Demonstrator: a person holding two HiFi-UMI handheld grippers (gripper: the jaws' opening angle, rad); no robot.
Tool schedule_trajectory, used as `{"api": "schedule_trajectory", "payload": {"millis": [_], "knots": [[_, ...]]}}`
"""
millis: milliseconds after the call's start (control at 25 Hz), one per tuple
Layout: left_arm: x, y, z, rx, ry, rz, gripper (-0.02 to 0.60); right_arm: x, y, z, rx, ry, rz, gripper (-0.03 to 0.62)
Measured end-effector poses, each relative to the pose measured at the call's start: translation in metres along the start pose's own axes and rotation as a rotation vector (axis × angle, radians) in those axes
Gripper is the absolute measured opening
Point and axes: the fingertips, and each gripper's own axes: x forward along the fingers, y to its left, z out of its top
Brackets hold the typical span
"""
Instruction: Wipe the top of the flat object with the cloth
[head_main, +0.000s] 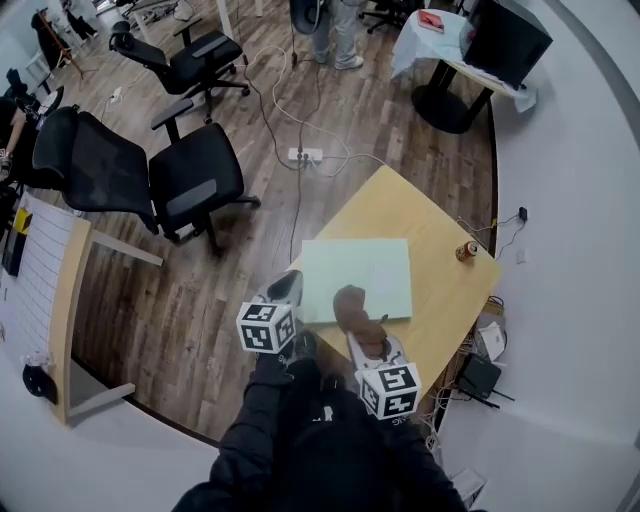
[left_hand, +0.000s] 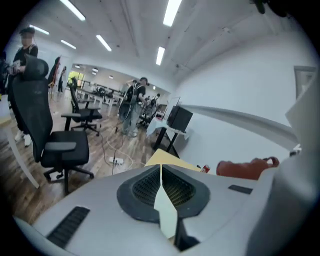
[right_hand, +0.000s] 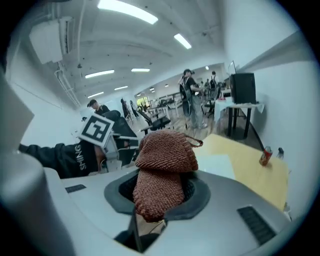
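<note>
Brown knitted cloth (head_main: 357, 312) held over the near edge of the pale green sheet (head_main: 360, 268), pinched in the right gripper (right_hand: 161, 192).
The right jaws clamp the cloth's lower part, with its bulk and a small loop bunched above them. The sheet lies on the wooden bench (head_main: 440, 290), its left edge close to the bench's left edge. The left gripper (left_hand: 162, 190) sits at that edge, its jaws pressed together on a thin pale strip that looks like the sheet's edge. Bare wood runs beyond the sheet's far and right sides, where a small can (head_main: 466, 251) stands well apart near the bench's right edge. Left of the bench, the plank floor (head_main: 240, 275) lies open up to two black office chairs (head_main: 195, 180).
</note>
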Motion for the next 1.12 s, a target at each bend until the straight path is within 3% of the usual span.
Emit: {"api": "schedule_trajectory", "payload": {"millis": [240, 520, 800, 1120], "knots": [[-0.098, -0.111, 0.039, 0.108, -0.195, -0.049, 0.034, -0.1, 0.01, 0.07, -0.071, -0.253, -0.043, 0.117], [-0.167, -0.205, 0.045, 0.196, -0.296, -0.086, 0.034, -0.184, 0.013, 0.069, -0.09, -0.356, -0.105, 0.109], [-0.199, -0.243, 0.046, 0.247, -0.323, -0.114, 0.034, -0.235, 0.025, 0.084, -0.119, -0.429, -0.13, 0.107], [-0.22, -0.252, 0.066, 0.293, -0.356, -0.157, 0.034, -0.242, 0.053, 0.102, -0.146, -0.474, -0.124, 0.107]]}}
